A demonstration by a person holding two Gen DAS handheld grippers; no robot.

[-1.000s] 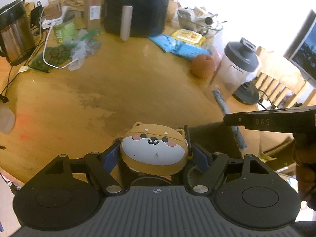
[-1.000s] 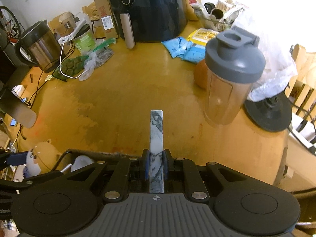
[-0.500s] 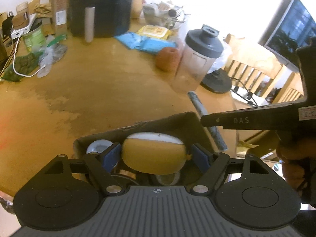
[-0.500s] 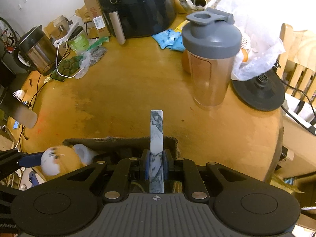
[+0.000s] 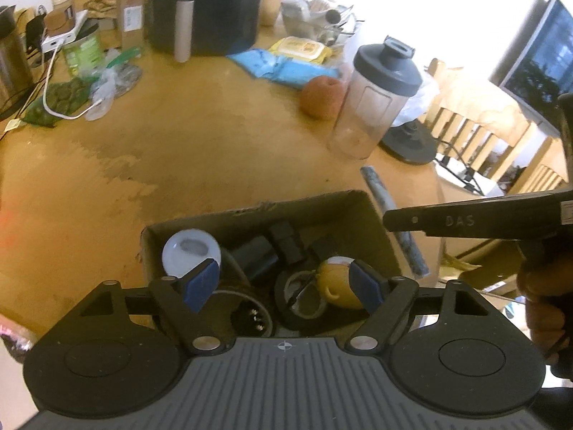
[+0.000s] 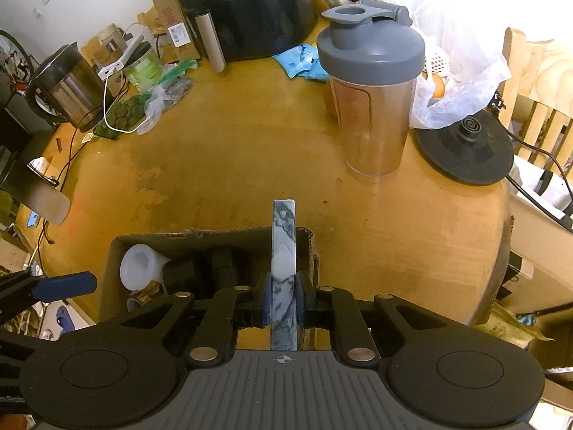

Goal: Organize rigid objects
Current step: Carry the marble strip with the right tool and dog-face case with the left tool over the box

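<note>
The left claw (image 5: pixel 284 283) hangs over a cardboard box (image 5: pixel 376 222) with its jaws spread wide; the blue pads (image 5: pixel 200 283) press on nothing. A yellow dog-shaped case (image 5: pixel 335 281) lies in the box on its side, just inside the right-hand pad; whether it touches that pad cannot be told. Around the case the box holds a white round lid (image 5: pixel 191 254), black blocky parts (image 5: pixel 265 254) and a black ring-shaped piece (image 5: pixel 293 299), all crowded together.

The right claw (image 6: pixel 283 304) is nearly closed and clamps a thin marble-patterned bar (image 6: pixel 284 247) between its pads. The bar points forward along the fingers, its far end out beyond the far right corner of the box (image 6: pixel 111 268) and the rest of it over the box's right side. In the left wrist view the same bar (image 5: pixel 376 182) shows beside the box's right wall, under the dark finger of the right claw (image 5: pixel 465 220), with a person's hand (image 5: pixel 544 286) on the handle.

The box stands at the near edge of a worn wooden bench (image 6: pixel 232 165). Farther out on the bench stand a clear shaker bottle with a grey lid (image 6: pixel 372 82), a black round base (image 6: pixel 465 150), a white plastic bag (image 6: pixel 462 71), blue packets (image 5: pixel 283 68), a black air fryer (image 6: pixel 250 3) and a steel kettle (image 6: pixel 64 86).
</note>
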